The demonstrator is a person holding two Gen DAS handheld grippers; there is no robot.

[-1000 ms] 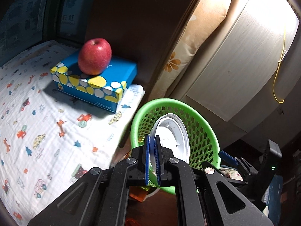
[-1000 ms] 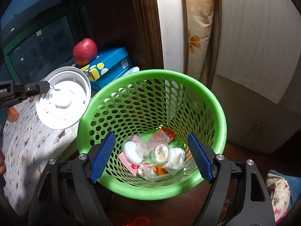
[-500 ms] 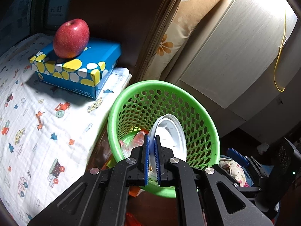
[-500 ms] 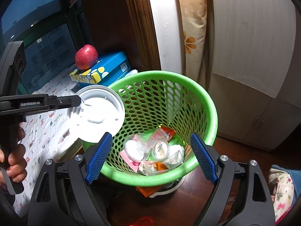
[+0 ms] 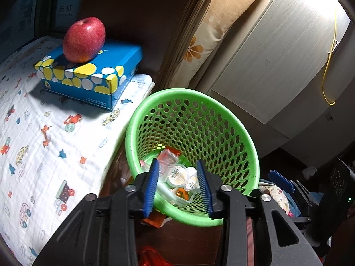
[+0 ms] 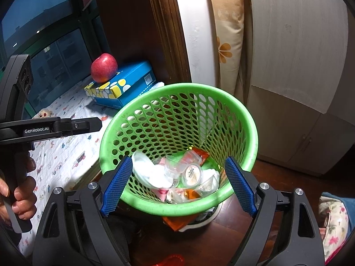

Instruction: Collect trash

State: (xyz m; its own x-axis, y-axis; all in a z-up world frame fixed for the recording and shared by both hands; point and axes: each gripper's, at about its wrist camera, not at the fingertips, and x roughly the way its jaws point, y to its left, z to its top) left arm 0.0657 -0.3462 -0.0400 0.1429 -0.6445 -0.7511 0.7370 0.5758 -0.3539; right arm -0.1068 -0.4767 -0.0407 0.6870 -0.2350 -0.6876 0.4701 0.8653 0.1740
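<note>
- Left wrist view looks past the left gripper (image 5: 178, 185), its blue-padded jaws spread and holding nothing, into a green perforated wastebasket (image 5: 235, 137) tilted toward the camera.
- Right wrist view shows the right gripper (image 6: 177, 182) with jaws spread wide on either side of the same wastebasket (image 6: 248, 119), also holding nothing.
- Only the right wrist view shows the white plastic lid (image 6: 150, 173) lying among the trash against the basket's near-left wall; in the left view that spot sits behind the left jaw.
- Both views show small clear sauce cups (image 6: 192, 175) and an orange wrapper (image 6: 200, 153) on the basket floor.
- Only the right view shows the person's hand (image 6: 21, 197) around the left gripper's handle, which reaches in from the left edge with its tip short of the basket rim.
- Something orange under the basket (image 6: 177, 221) is mostly covered by it, so what it is cannot be told.
- Just left of the basket is a bed with a cartoon-print sheet (image 5: 44, 146); a red apple (image 5: 84, 40) rests on a blue tissue box (image 5: 93, 77) with yellow and white spots.
- Behind stand a floral cushion (image 5: 208, 35), pale cabinet doors (image 5: 273, 62) with a yellow cord (image 5: 328, 66), and a dark wood floor (image 6: 277, 177).
</note>
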